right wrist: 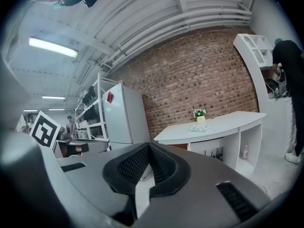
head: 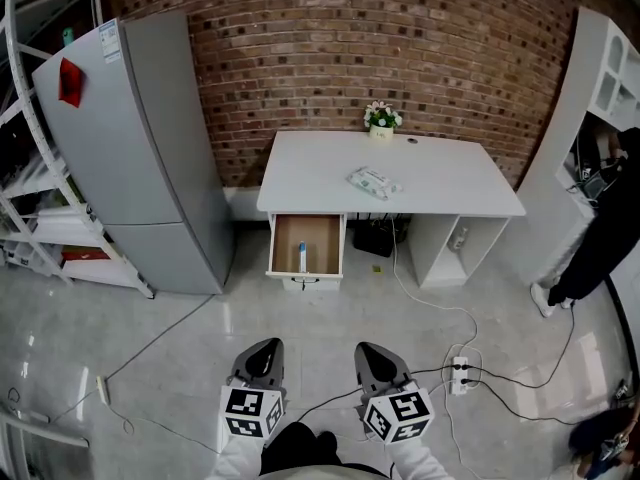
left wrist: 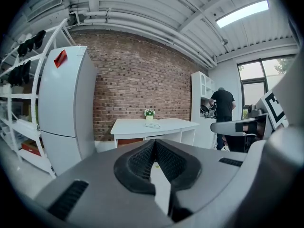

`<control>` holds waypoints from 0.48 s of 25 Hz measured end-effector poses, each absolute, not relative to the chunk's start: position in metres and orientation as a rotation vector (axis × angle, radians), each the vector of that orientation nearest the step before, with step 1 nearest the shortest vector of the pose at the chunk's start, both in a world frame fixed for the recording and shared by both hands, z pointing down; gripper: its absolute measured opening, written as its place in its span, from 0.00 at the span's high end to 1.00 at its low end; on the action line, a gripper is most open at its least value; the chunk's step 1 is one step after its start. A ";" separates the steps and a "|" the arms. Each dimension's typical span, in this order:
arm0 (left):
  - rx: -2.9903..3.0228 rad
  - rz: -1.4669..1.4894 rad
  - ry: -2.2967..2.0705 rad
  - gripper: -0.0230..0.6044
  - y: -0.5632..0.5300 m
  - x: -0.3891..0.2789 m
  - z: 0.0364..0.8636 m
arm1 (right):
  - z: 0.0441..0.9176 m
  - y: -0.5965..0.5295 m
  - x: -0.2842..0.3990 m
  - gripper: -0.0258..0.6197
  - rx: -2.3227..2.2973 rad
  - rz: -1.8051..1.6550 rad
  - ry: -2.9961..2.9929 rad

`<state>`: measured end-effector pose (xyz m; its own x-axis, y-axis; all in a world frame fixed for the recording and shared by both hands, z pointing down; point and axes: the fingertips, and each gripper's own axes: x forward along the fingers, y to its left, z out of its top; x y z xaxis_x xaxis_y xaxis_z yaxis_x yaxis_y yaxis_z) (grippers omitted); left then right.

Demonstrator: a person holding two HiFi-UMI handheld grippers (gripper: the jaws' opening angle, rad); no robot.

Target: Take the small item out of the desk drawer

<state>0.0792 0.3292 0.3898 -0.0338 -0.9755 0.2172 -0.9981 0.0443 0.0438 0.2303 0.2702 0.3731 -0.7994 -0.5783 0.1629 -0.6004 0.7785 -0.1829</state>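
Well ahead of our two claws, across open floor, stands the white surface [head: 320, 168], its drawer [head: 325, 238] pulled open on the side nearer our left claw [head: 263, 351]. The small item [head: 302, 257] lies inside that drawer. It is a slim white tube with a blue end, lying lengthwise on the wooden bottom, well apart from both claws.

We hold the left claw low and pointed toward the surface. It is clenched, its ribbed pads meeting at the tip with nothing between them. Our right claw [head: 377, 353] sits just beside it at the same height, also clenched and empty.

Ahead of the right claw, a flat pale packet [head: 372, 181] rests on the surface. Beyond the packet, at the back edge, a small pot of flowers [head: 381, 118] stands against the brick wall [head: 400, 48].

Far off to the left of the left claw rises a grey refrigerator [head: 150, 148] with a red tag [head: 70, 81] on its side. On the floor near the right claw, a little to its right, lies a power strip [head: 460, 373] with cables trailing from it. Farther right, a person in dark clothes [head: 600, 238] stands by tall white shelving [head: 590, 78].
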 end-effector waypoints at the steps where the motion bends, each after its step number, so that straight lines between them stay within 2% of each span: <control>1: 2.044 0.181 -2.125 0.94 0.328 0.080 0.390 | 0.373 0.269 0.231 0.92 0.957 0.349 -2.869; 12: 2.046 0.190 -2.117 0.94 0.294 0.067 0.391 | 0.374 0.241 0.218 0.92 0.957 0.361 -2.866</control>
